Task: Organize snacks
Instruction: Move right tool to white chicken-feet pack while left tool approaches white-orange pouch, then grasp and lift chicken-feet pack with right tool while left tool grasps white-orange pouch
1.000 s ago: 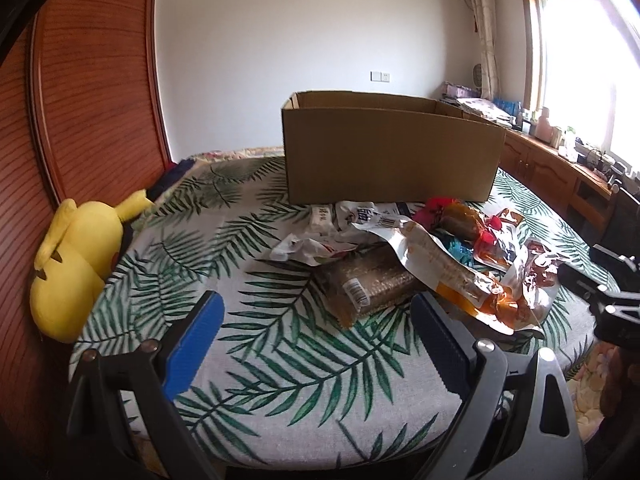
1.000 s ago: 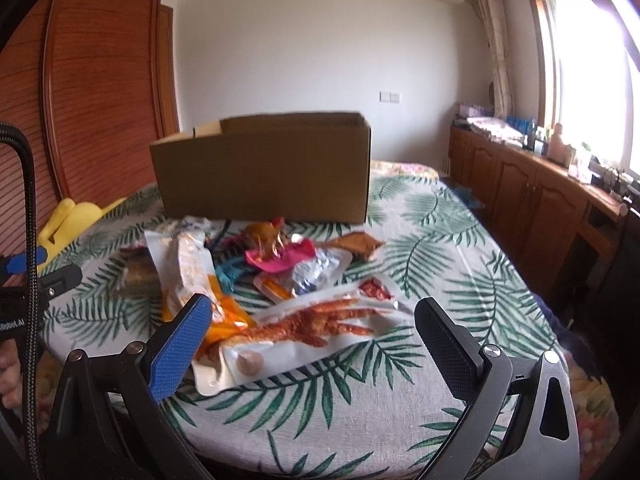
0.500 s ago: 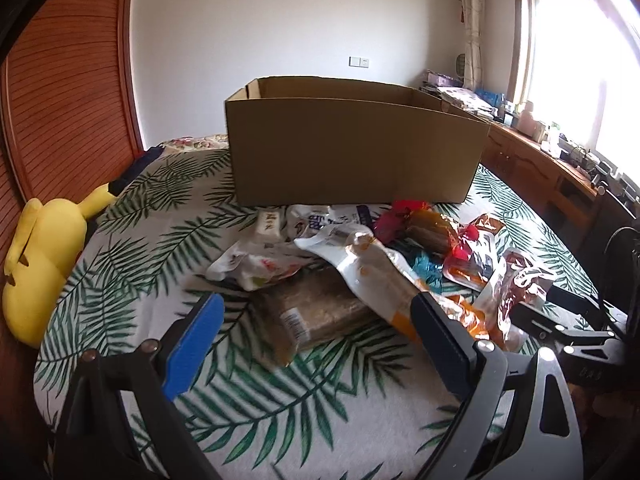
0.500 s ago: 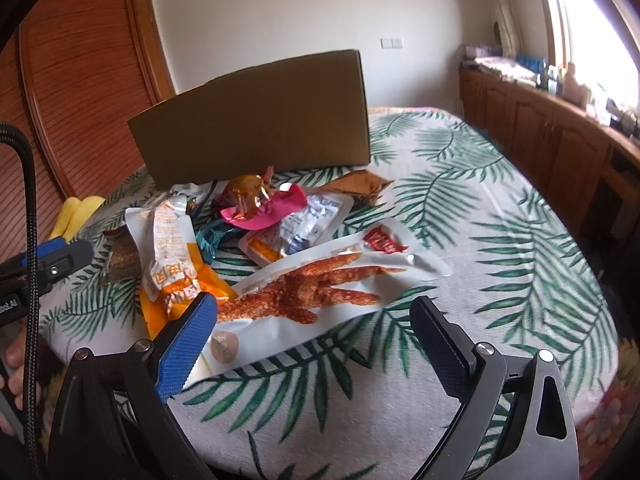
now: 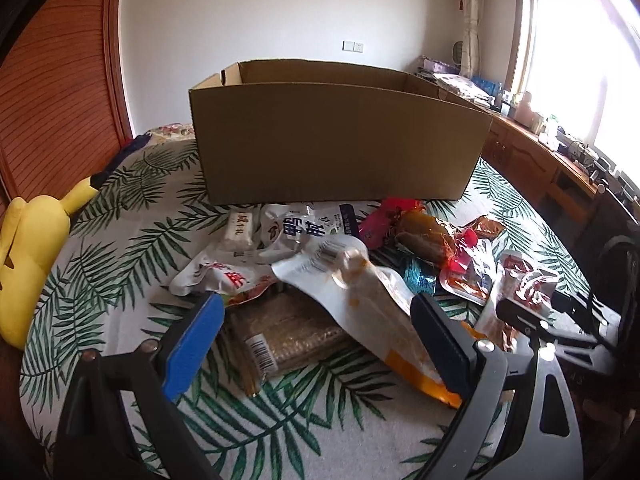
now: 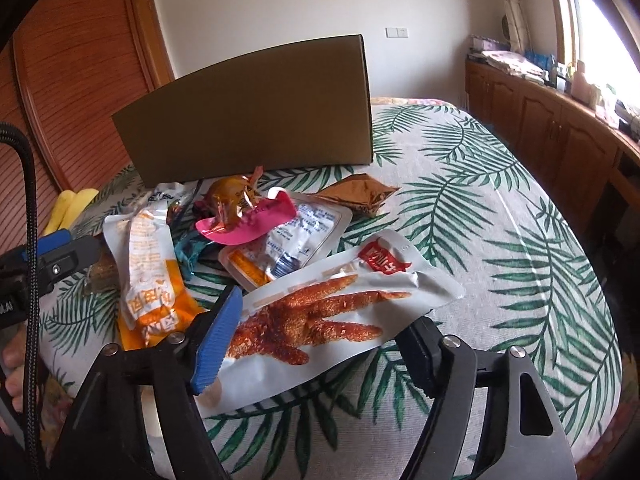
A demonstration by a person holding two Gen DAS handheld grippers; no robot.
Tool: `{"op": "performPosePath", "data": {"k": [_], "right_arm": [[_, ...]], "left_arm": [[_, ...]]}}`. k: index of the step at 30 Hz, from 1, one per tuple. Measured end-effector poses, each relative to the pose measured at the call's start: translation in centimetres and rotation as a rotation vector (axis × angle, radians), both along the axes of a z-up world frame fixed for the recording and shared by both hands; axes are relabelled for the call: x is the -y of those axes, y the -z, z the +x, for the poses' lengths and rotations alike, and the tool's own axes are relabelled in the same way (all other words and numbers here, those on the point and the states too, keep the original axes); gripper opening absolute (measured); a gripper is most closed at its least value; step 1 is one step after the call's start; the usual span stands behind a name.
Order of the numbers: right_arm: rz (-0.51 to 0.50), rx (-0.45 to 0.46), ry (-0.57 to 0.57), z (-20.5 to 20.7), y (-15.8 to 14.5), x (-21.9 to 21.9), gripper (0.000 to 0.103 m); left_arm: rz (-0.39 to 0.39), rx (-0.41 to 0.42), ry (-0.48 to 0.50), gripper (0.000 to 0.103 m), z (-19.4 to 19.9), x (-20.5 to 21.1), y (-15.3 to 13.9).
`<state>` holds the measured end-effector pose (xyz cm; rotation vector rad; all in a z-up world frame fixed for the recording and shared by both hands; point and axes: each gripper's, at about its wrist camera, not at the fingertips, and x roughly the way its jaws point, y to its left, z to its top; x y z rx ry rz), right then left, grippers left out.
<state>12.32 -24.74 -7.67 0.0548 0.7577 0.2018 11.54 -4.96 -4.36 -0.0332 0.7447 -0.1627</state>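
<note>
One cardboard box (image 5: 340, 140) stands at 12 o'clock; about ten snack packets (image 5: 320, 264) lie heaped just before it, Chinese print unreadable. Left gripper (image 5: 316, 340) spread wide, empty. Right gripper (image 6: 316, 332) spread wide around one chicken-feet pouch (image 6: 320, 316)

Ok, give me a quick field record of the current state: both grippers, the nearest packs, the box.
left hand-held gripper: open, straddling the clear-wrapped brown cracker pack
right hand-held gripper: open, around the white chicken-foot snack pouch, not closed on it
target container: open brown cardboard box, behind the pile; inside not visible
pile: white-and-orange long pouch, pink-rimmed packet, brown foil sachet
surface: palm-leaf printed cloth
bystander item: yellow plush toy, at the left edge
</note>
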Motion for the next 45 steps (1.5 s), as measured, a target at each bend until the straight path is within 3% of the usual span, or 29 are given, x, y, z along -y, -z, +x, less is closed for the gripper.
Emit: {"op": "performPosePath", "data": {"k": [14,23,28,33,36,45], "right_arm": [[-0.059,0.033,-0.014,-0.5,0.6,0.2,0.075],[-0.096,0.044,-0.023,-0.6,0.7,-0.4,0.075],[-0.147,0.047,-0.028,-0.7,1.0,-1.2,0.075],[-0.165,0.057,-0.025,-0.8,1.2,-1.5,0.075],[-0.166,0.057,-0.026,-0.8,1.2,-1.5,0.075],[-0.166,0.055,-0.025,-0.8,1.2,-1.5,0.075]], "left_arm": [[-0.044,-0.054,0.025,0.095,-0.7,2.7,1.2],[0.010,-0.077,0.021,0.093,0.8,4.7,1.8],[0.085,-0.065,0.015,0.089,1.4,5.7,2.2],[0.143,-0.033,0.041,0.076,1.2,5.9,2.4],[0.156,-0.018,0.048,0.061,0.9,5.3,2.3],[0.063,-0.054,0.063,0.046,0.8,1.9,1.5]]}}
